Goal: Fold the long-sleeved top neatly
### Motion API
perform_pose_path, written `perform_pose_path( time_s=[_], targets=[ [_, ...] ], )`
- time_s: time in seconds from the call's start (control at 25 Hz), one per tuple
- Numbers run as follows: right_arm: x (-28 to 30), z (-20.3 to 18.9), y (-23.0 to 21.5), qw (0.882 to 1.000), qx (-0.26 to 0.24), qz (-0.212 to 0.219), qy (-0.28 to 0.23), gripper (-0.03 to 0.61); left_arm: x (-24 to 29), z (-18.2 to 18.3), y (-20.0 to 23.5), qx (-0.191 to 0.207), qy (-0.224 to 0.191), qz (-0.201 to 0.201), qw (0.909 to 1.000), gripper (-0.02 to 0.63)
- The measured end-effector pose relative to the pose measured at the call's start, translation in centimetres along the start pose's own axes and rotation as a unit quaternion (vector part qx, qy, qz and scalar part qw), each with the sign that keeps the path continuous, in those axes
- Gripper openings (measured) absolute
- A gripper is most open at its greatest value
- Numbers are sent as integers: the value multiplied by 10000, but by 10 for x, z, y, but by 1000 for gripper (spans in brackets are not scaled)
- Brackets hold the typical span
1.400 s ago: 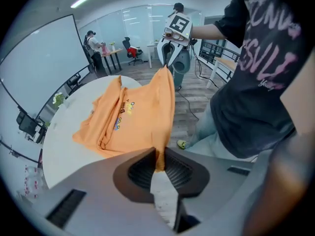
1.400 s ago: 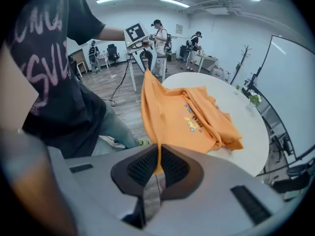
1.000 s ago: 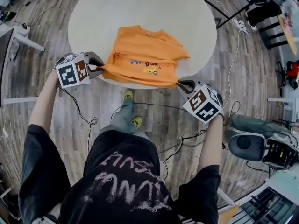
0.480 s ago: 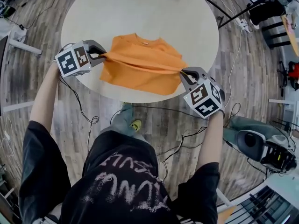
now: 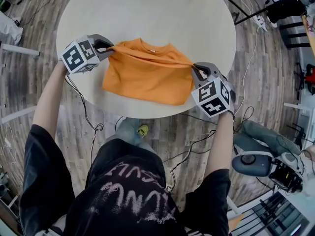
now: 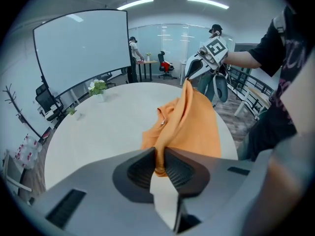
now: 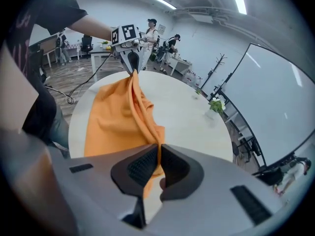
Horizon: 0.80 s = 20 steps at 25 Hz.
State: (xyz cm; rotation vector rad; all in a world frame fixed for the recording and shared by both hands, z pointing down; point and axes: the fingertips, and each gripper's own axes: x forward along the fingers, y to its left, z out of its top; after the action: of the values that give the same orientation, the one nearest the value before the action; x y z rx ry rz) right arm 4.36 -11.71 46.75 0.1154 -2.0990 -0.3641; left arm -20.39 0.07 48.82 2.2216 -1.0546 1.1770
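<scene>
1. The left tongs (image 5: 107, 46) are clenched on a bunched edge of the orange long-sleeved top (image 5: 147, 77), at the garment's left side.
2. The right tongs (image 5: 198, 69) are clenched on the opposite edge, with fabric pinched between the pads.
3. The top is stretched between both tongs. Its held ridge is raised, and the rest lies on the round white worktop (image 5: 147, 14), near the edge closest to the person.
4. The neckline faces the far side of the worktop.
</scene>
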Motion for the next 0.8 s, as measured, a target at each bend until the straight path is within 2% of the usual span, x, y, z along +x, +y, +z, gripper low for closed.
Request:
perform_pose_path(
  time_s=[0.24, 0.4, 0.56, 0.72, 0.8],
  targets=[
    [33, -9, -28, 9988, 230, -443, 22, 32, 35, -4, 34, -301, -123, 212, 9992, 67],
    [44, -17, -45, 9958, 457, -793, -6, 37, 44, 0, 52, -443, -277, 492, 9974, 81],
    [47, -15, -57, 9909, 977, -911, -168, 104, 46, -6, 67, -536, -356, 686, 9956, 101],
    [39, -17, -63, 9817, 1554, -1030, -379, 117, 35, -2, 84, -791, -683, 920, 9903, 101],
    [31, -21, -62, 9763, 1804, -1101, -475, 115, 28, 0, 87, -780, -763, 1001, 9890, 101]
  ],
)
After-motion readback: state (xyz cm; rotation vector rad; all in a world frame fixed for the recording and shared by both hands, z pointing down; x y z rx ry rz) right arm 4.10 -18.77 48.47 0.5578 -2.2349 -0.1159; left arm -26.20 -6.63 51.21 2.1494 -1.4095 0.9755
